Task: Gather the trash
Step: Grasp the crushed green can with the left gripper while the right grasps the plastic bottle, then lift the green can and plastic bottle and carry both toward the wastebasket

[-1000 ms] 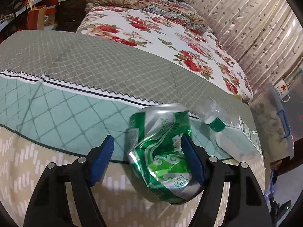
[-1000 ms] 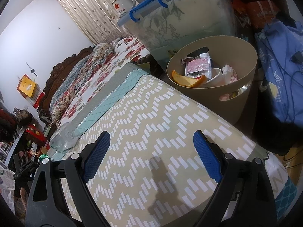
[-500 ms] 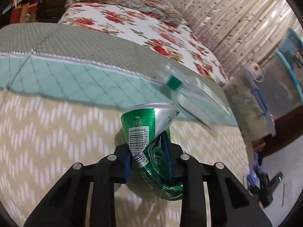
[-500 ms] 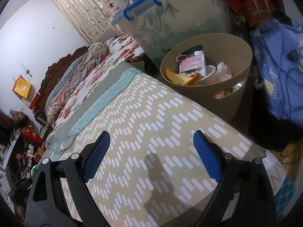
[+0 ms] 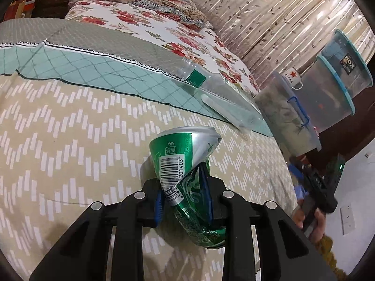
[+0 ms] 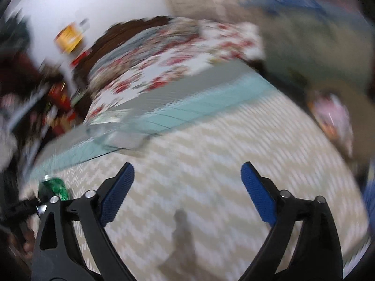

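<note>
My left gripper [image 5: 184, 193] is shut on a crushed green can [image 5: 185, 164] and holds it above the beige chevron bedcover [image 5: 70, 128]. A flattened clear plastic bottle [image 5: 218, 93] with a green label lies on the teal band of the cover, beyond the can. My right gripper [image 6: 187, 189] is open and empty over the bedcover; its view is blurred. In that view the bottle [image 6: 121, 135] lies ahead to the left, and the can [image 6: 55, 188] shows at far left. The tan trash bin [image 6: 337, 117] is at the right edge, blurred.
A floral bed [image 5: 152, 23] lies behind the cover. Clear lidded storage boxes [image 5: 288, 114] with a white mug [image 5: 293, 77] on top stand at the right by the curtain [image 5: 269, 16]. The other hand-held gripper [image 5: 316, 187] shows at the right.
My left gripper closed on the can, crushed it and lifted it off the cover. My right gripper has swung left, away from the bin and toward the bottle.
</note>
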Demonstrator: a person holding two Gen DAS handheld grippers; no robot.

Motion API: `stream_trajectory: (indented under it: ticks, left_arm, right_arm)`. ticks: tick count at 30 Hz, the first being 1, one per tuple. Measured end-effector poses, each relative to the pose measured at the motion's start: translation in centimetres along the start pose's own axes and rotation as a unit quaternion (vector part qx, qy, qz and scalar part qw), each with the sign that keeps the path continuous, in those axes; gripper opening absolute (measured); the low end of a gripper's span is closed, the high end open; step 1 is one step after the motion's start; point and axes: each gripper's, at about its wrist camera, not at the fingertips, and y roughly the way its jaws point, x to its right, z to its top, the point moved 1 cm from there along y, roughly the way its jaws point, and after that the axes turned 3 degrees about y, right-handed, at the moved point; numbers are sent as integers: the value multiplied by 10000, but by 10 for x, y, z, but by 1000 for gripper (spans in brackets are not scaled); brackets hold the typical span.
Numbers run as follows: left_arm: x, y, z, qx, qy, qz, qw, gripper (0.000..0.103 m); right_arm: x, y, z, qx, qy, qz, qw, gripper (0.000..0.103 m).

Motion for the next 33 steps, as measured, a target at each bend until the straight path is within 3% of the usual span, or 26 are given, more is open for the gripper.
stream_trajectory:
  ticks: [4, 9, 14, 20, 23, 28, 33]
  left_arm:
    - [-5, 1, -1, 34, -117, -172, 9998, 25]
    - [-12, 2, -1, 15, -264, -330, 9991, 25]
    - [-14, 2, -2, 23, -275, -343, 9990, 25]
    - [-14, 1, -2, 39, -245, -328, 9992, 25]
    - [-15, 1, -1, 30, -276, -349, 9990, 25]
    - [-15, 1, -2, 21, -307, -368, 9989, 25]
    - [-16, 1, -1, 17, -311, -370, 9988, 25]
  right_arm:
    - [-56, 31, 27, -303, -1252, 51, 9917, 99]
    - [-108, 81, 53, -898, -2393, 102, 9667, 99]
    - [-131, 124, 59, -1306, -3000, -145, 9449, 99]
    - [-136, 154, 46, -1712, -3179, -388, 9317, 99]
    - [-135, 156, 42, -1722, -2924, -306, 9402, 92]
    - [-136, 144, 30, -1555, -2978, -252, 9415, 76]
    - [-127, 106, 8, -1594, -2673, 76, 9503, 73]
